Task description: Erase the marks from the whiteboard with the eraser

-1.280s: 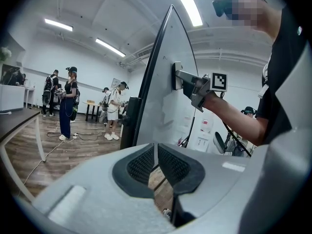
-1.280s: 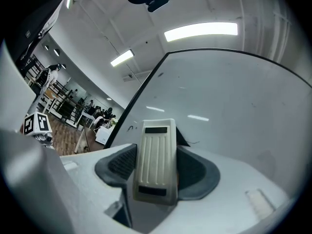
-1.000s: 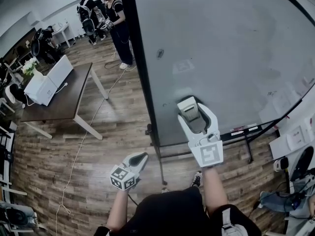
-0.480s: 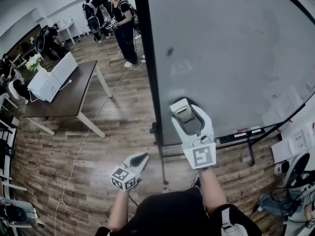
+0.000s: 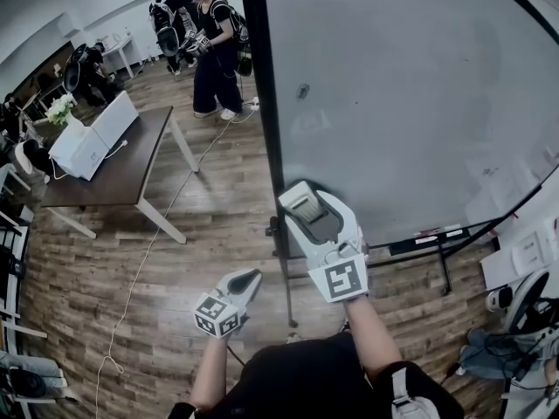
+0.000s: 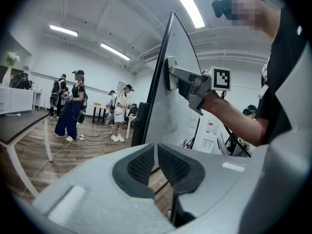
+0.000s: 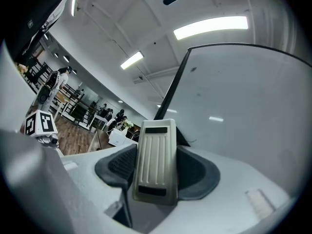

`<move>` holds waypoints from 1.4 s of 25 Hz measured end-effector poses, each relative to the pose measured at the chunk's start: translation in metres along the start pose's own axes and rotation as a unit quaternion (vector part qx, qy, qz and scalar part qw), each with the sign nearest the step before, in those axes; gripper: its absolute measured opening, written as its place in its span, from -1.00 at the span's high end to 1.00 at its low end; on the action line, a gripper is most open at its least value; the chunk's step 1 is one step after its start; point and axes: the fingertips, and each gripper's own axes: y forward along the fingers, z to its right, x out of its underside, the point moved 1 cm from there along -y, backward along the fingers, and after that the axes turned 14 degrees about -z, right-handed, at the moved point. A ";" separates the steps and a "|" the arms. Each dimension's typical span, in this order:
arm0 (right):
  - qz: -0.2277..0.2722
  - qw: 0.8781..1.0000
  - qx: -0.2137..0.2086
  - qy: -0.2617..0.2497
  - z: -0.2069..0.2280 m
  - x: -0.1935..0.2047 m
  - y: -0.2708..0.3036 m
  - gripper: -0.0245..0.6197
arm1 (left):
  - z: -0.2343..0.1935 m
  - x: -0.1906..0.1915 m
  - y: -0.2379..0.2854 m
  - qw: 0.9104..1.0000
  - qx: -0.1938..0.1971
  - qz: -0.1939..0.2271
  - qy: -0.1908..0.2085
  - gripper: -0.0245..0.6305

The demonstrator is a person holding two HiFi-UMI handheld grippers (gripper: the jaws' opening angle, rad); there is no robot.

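Whiteboard (image 5: 410, 94) largely clean; one small dark mark (image 5: 303, 91) remains near its left edge.
Counter (image 5: 122, 177) and bystanders (image 5: 210, 46) stand well apart, obstructing nothing. Right tongs (image 5: 313, 212) grasp the eraser (image 7: 156, 160) against the board, below the mark; left tongs (image 6: 156, 167) clenched, empty, held low.

Whiteboard (image 5: 419, 103) face open rightward, black frame (image 5: 265, 103) just left (table (image 5: 122, 177) well apart)

— Where's your eraser (image 5: 306, 204)?
— Against the whiteboard (image 5: 393, 103), near its lower left edge. Your left hand-held gripper (image 5: 247, 280) sits below it, off the board; the bench (image 5: 122, 177) stands farther left.
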 end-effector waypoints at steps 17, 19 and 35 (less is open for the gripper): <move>0.002 1.000 -0.020 0.021 0.006 -0.004 -0.002 0.13 | 0.007 -0.005 0.007 1.000 0.005 0.002 0.004 0.82; 0.007 1.000 -0.011 0.024 0.015 -0.006 -0.007 0.13 | 0.008 -0.006 0.007 1.000 0.007 0.002 0.004 0.82; -0.003 0.998 0.022 0.064 0.048 0.006 -0.026 0.13 | 0.022 -0.008 0.012 1.000 0.020 0.001 0.012 0.82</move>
